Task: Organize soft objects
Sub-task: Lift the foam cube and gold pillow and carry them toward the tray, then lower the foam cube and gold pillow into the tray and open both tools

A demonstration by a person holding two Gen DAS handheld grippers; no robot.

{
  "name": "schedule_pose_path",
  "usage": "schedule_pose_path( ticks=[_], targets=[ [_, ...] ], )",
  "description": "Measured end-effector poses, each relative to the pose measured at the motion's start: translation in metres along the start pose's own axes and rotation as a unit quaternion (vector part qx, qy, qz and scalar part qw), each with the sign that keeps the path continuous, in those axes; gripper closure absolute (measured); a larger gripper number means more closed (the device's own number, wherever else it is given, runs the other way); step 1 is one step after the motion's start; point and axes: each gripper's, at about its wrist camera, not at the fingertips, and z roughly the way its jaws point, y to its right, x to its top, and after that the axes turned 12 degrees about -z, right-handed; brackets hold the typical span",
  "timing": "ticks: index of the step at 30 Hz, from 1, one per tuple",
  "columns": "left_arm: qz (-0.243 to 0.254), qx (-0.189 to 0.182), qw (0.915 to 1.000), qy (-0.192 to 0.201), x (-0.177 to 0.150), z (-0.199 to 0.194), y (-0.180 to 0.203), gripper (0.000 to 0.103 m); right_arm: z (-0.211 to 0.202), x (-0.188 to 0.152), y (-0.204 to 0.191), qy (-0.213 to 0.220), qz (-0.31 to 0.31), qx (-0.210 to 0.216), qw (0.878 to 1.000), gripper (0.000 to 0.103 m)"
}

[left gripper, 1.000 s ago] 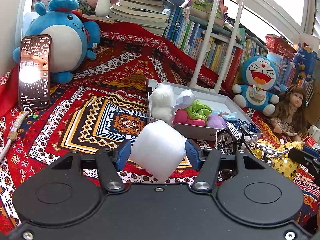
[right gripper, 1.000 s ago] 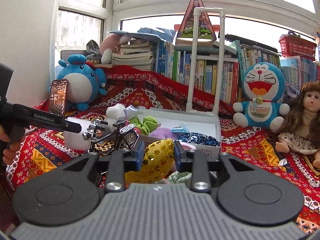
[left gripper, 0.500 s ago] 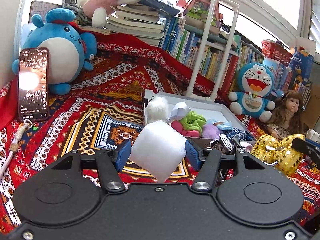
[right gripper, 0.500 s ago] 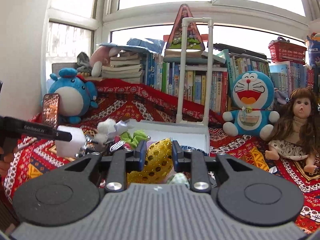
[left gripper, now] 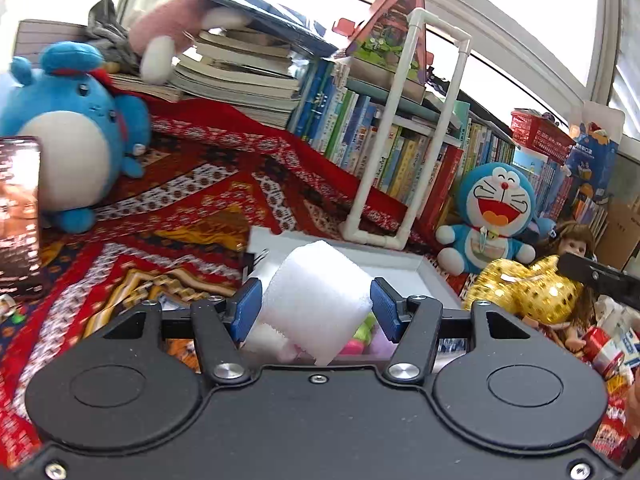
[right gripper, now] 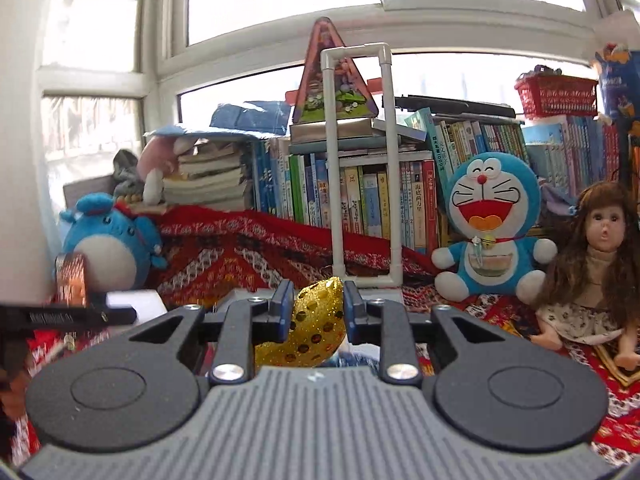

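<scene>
The left tongs (left gripper: pixel 316 310) are clamped on a white foam block (left gripper: pixel 318 304), its blue ribbed pads pressing both sides; the block is spongy, grainy and roughly cube-shaped, tilted, and sits low in the middle of the left wrist picture, in front of a white box (left gripper: pixel 424 276). The right tongs (right gripper: pixel 314 312) are squeezed together on a gold sequin toy (right gripper: pixel 308 330), a lumpy, glittering stuffed shape covered in round shiny discs, at lower centre of the right wrist picture; in the left view the same toy shows at the right edge, hanging from the dark tip of the other tool. The box is shallow and rectangular with thin white walls, lying on a red patterned cloth (left gripper: pixel 192 216) woven in bands and diamonds; behind the foam, small soft pieces in green, pink and lilac show inside it. A white pipe frame (left gripper: pixel 408 132) of plastic tubing stands upright just behind the box. At upper left sits a round blue plush (left gripper: pixel 68 136) with a white belly, with a phone (left gripper: pixel 18 212) leaning at the left edge. To the right sits a blue cat plush (left gripper: pixel 496 216), and beside it a doll (right gripper: pixel 600 256) with long brown hair. Rows of books (right gripper: pixel 360 196) fill the back, under the window.
</scene>
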Motion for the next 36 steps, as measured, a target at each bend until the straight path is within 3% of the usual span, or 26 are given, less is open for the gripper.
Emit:
schedule_pose_path(
  ticks=[3, 7, 11, 13, 16, 25, 29, 32, 36],
  targets=[
    [0.002, -0.005, 1.0, 0.001, 0.013, 0.024, 0.009, 0.046, 0.028, 0.015, 0.004, -0.012, 0.023, 0.007, 1.0, 0.073],
    [0.035, 0.023, 0.9991, 0.008, 0.024, 0.055, 0.023, 0.046, 0.068, 0.022, 0.002, -0.04, 0.029, 0.008, 0.999, 0.073],
    [0.045, 0.04, 0.9982, -0.001, 0.023, 0.08, 0.027, 0.046, 0.103, 0.013, -0.002, -0.075, 0.031, 0.004, 0.997, 0.073],
    [0.059, 0.011, 0.9981, 0.016, 0.019, 0.083, 0.026, 0.045, 0.117, 0.005, -0.003, -0.098, 0.03, -0.001, 0.995, 0.073],
    [0.09, 0.032, 0.9954, 0.006, 0.015, 0.094, 0.03, 0.045, 0.133, -0.008, -0.003, -0.131, 0.042, -0.002, 0.99, 0.073],
    [0.068, 0.013, 0.9974, -0.017, 0.012, 0.105, 0.02, 0.042, 0.149, -0.027, -0.01, -0.187, 0.034, 0.001, 0.982, 0.073],
    [0.068, 0.006, 0.9976, -0.011, 0.01, 0.101, 0.021, 0.029, 0.151, -0.026, -0.008, -0.193, 0.039, 0.007, 0.98, 0.073],
    [0.075, 0.006, 0.9972, -0.009, 0.01, 0.098, 0.023, 0.027, 0.148, -0.025, -0.008, -0.189, 0.041, 0.012, 0.981, 0.066],
    [0.072, 0.004, 0.9974, -0.006, 0.011, 0.092, 0.022, 0.02, 0.141, -0.022, -0.005, -0.177, 0.049, 0.019, 0.983, 0.065]
  ],
)
